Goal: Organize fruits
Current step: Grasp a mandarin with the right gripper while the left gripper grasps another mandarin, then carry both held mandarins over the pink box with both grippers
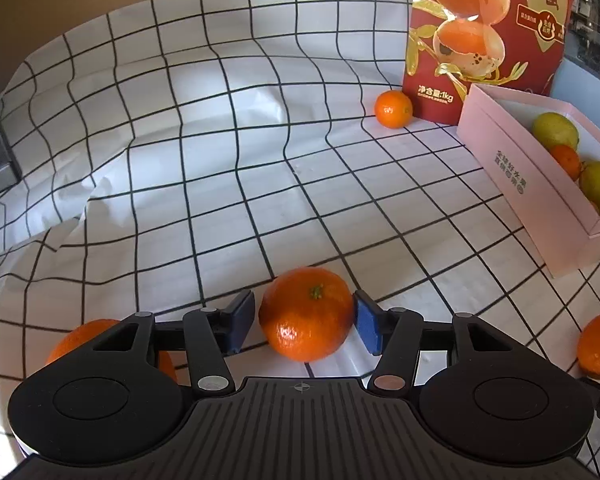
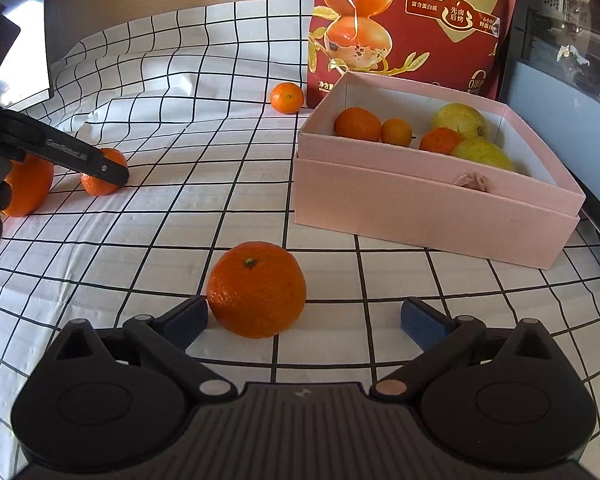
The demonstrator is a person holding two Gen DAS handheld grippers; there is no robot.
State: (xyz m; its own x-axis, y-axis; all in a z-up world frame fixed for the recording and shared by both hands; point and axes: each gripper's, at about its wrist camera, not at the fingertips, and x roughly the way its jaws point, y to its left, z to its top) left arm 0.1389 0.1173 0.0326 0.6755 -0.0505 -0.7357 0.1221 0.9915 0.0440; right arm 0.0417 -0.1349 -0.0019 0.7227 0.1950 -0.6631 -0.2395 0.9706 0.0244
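Tangerine (image 1: 306, 314) sits between the open left tongs (image 1: 305, 322) — centre, squeeze gently — right tongs (image 2: 304, 322) gape left of the pink box (image 2: 428, 208).

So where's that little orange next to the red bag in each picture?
Left wrist view: small orange upper right, at the red bag's lower left corner.
Right wrist view: small orange upper middle, left of the bag.
Shared landmark: pink box.

Orange mandarins (image 2: 256, 294) lie on a white, black-gridded cloth (image 2: 188, 216) by a pink box (image 2: 420, 208) and red bag (image 2: 412, 20).
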